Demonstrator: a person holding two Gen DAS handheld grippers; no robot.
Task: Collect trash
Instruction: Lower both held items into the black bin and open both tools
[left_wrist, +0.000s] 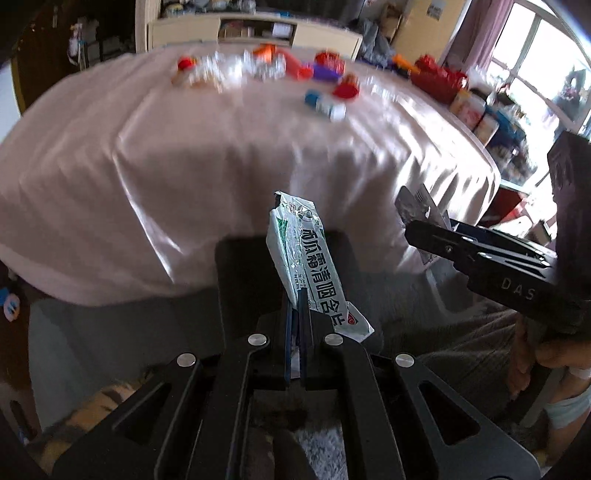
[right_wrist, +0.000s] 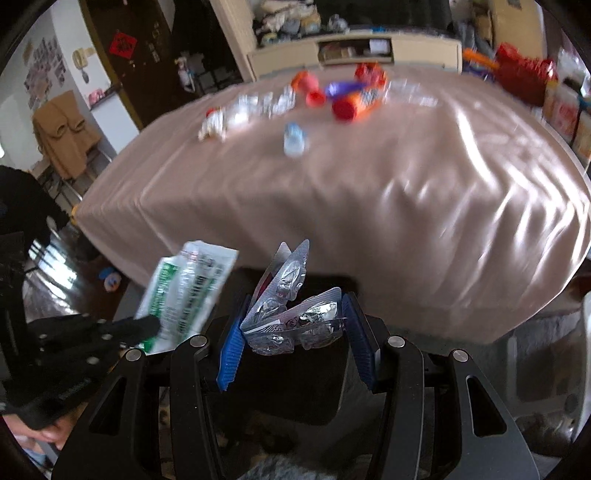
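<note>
My left gripper (left_wrist: 295, 314) is shut on a white and green lozenge packet (left_wrist: 310, 258) and holds it upright over a black bin (left_wrist: 240, 266) below the table edge. My right gripper (right_wrist: 291, 332) is shut on crumpled silver blister packs (right_wrist: 291, 310) over the same black bin (right_wrist: 295, 387). The packet also shows in the right wrist view (right_wrist: 184, 288), held by the left gripper (right_wrist: 144, 325). The right gripper shows in the left wrist view (left_wrist: 424, 221) with foil in it. More trash lies far off on the table: a small blue and white bottle (left_wrist: 325, 105), red caps (left_wrist: 347, 88), clear wrappers (left_wrist: 221, 70).
A table with a pink cloth (left_wrist: 184, 166) fills the middle. Red bags and jars (left_wrist: 443, 81) stand at its right edge. A low cabinet (left_wrist: 255, 33) stands behind it. A brown coat (right_wrist: 62, 129) hangs at the left.
</note>
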